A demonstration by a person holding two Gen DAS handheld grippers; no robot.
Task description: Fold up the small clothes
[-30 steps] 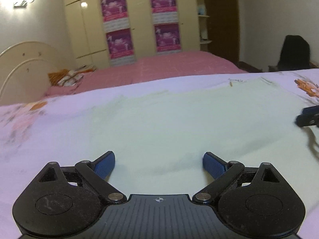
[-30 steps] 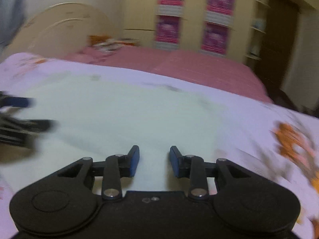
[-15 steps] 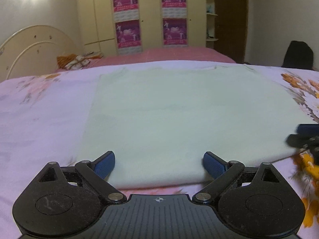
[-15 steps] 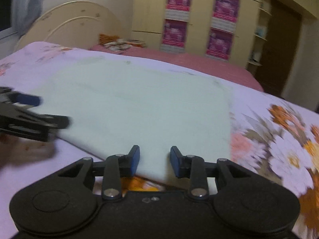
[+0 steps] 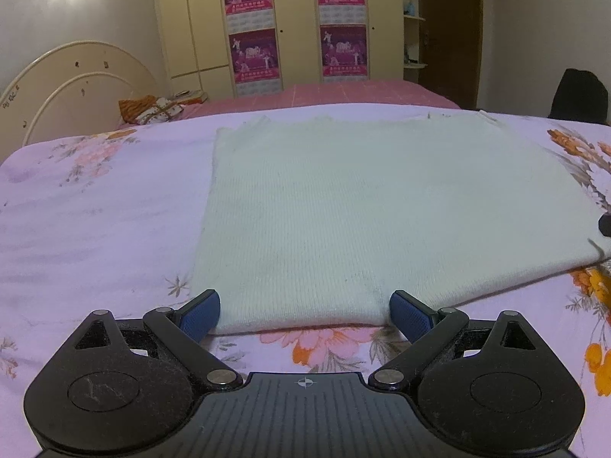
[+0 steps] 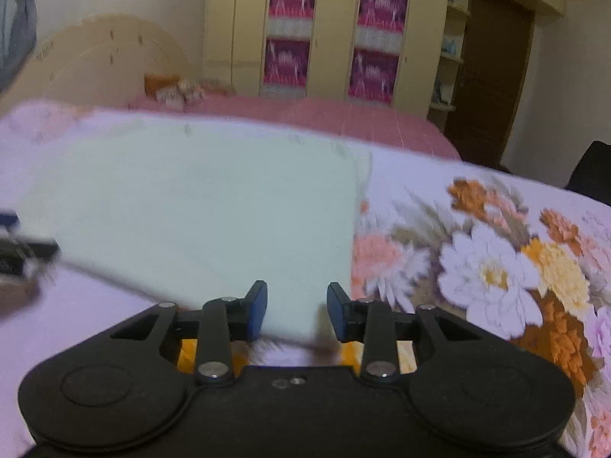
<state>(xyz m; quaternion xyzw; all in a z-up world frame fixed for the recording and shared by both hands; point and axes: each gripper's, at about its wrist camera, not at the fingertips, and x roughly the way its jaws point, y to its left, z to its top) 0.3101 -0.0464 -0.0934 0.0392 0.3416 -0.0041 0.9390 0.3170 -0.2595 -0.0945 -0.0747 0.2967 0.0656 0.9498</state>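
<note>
A pale mint-green knitted garment (image 5: 366, 213) lies flat on a lilac floral bedsheet (image 5: 95, 229), folded into a broad rectangle with its near edge running left to right just in front of both tools.

The left gripper (image 5: 304, 311) sits low over the sheet with its jaws spread wide. Its blue pads (image 5: 200, 315) stand at either side of the garment's near left corner area, the cloth edge lying between them, gripping nothing.

In the right wrist view, the right gripper (image 6: 297, 311) is also open, though with a narrower gap, and the garment's (image 6: 198, 210) near right corner lies between its fingers. Whether the pads touch the cloth cannot be told, as this view is blurred. The left gripper (image 6: 19, 240) shows as a dark smear at the far left of that view, beside the garment's edge.

To the right of the garment the bedsheet (image 6: 496, 267) carries large orange, white and pink flowers. Beyond the near bed lies a pink bedspread (image 5: 324, 95), with a cream curved headboard (image 5: 76, 84) at far left and a cream wardrobe bearing magenta posters (image 5: 248, 23) against the far wall.
</note>
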